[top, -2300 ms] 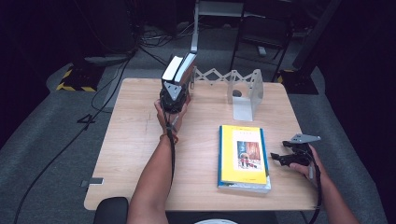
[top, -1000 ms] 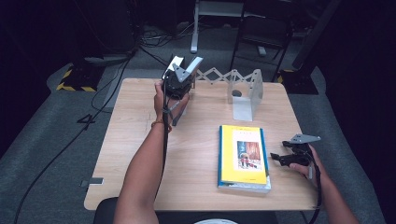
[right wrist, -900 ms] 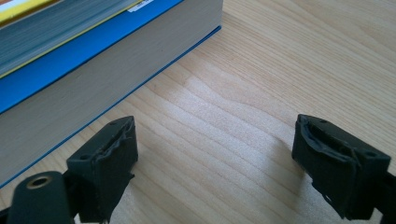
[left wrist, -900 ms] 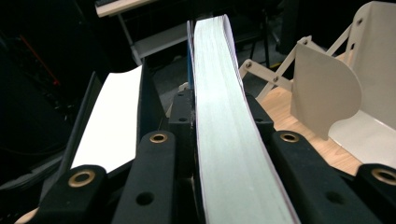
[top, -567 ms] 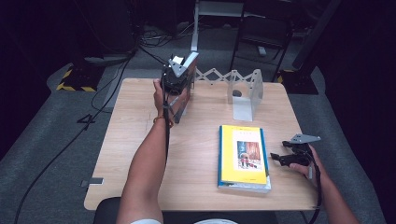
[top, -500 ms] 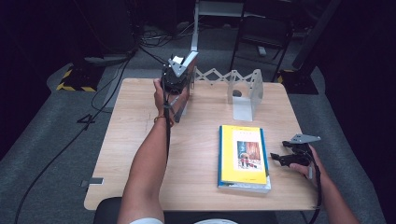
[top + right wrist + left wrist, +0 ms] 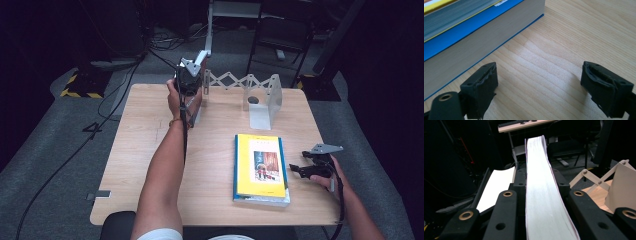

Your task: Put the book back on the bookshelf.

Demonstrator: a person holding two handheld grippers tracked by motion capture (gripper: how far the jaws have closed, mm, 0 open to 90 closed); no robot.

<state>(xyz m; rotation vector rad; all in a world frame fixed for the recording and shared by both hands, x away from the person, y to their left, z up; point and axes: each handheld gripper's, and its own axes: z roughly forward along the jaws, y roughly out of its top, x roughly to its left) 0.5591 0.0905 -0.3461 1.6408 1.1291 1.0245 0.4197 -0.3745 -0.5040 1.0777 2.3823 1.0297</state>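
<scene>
My left gripper (image 7: 192,80) is at the table's far edge, shut on the top of a thick book (image 7: 196,111) that stands upright below it. In the left gripper view the book's white page edge (image 7: 541,202) runs between the two black jaws of that gripper (image 7: 540,177). They have just eased open a little, with the pads still on the covers. My right gripper (image 7: 296,170) lies open on the wood by the right side of a flat stack of books (image 7: 260,167). The stack's yellow and blue covers (image 7: 474,30) lie beyond the empty jaws of this gripper (image 7: 539,87).
A metal expanding book rack (image 7: 235,81) stands along the far edge, its right end plate (image 7: 265,100) upright and the left end just beside the held book. Cables and chair legs lie on the floor beyond the table (image 7: 150,165).
The left hand has carried the book a little toward the rack and set it more upright. The right gripper and the stack have not moved.
</scene>
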